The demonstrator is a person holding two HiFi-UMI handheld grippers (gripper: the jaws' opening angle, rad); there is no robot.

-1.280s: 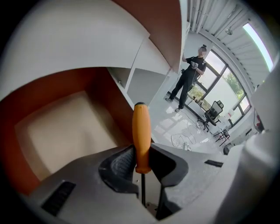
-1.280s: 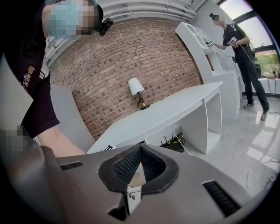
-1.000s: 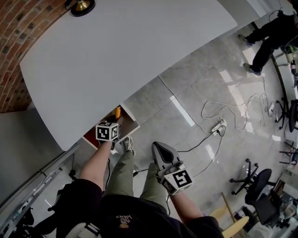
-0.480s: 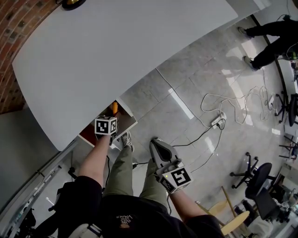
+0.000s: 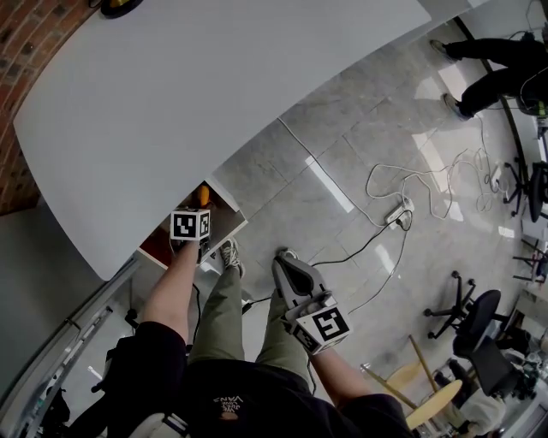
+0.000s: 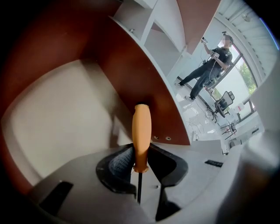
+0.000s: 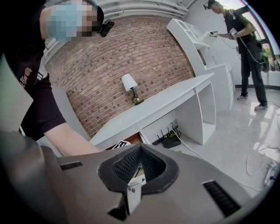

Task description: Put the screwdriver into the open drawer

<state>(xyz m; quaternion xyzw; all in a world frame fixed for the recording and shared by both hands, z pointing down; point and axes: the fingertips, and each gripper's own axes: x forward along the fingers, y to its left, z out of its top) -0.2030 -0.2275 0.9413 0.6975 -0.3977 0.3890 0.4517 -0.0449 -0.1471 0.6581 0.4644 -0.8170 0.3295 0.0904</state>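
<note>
My left gripper (image 6: 141, 159) is shut on the screwdriver (image 6: 141, 131). Its orange handle points forward past the jaws and its thin dark shaft (image 6: 139, 188) runs back between them. The handle hangs over the pale bottom (image 6: 61, 113) of the open drawer, inside its red-brown walls (image 6: 131, 74). In the head view the left gripper (image 5: 190, 225) sits at the drawer (image 5: 229, 224) under the white desk, with the screwdriver's orange tip (image 5: 204, 194) showing ahead of it. My right gripper (image 5: 289, 272) is held above the person's knees, shut and empty; in its own view the right gripper (image 7: 141, 151) has its jaws together.
The white desk top (image 5: 214, 94) overhangs the drawer, and a lamp base (image 5: 116, 7) stands at its far corner. Cables and a power strip (image 5: 398, 224) lie on the tiled floor. Office chairs (image 5: 467, 321) stand at the right. Another person (image 5: 497, 64) stands far right.
The left gripper, still holding the screwdriver, has edged a little up and left at the drawer as the head view drifted. The right gripper has hardly moved.
</note>
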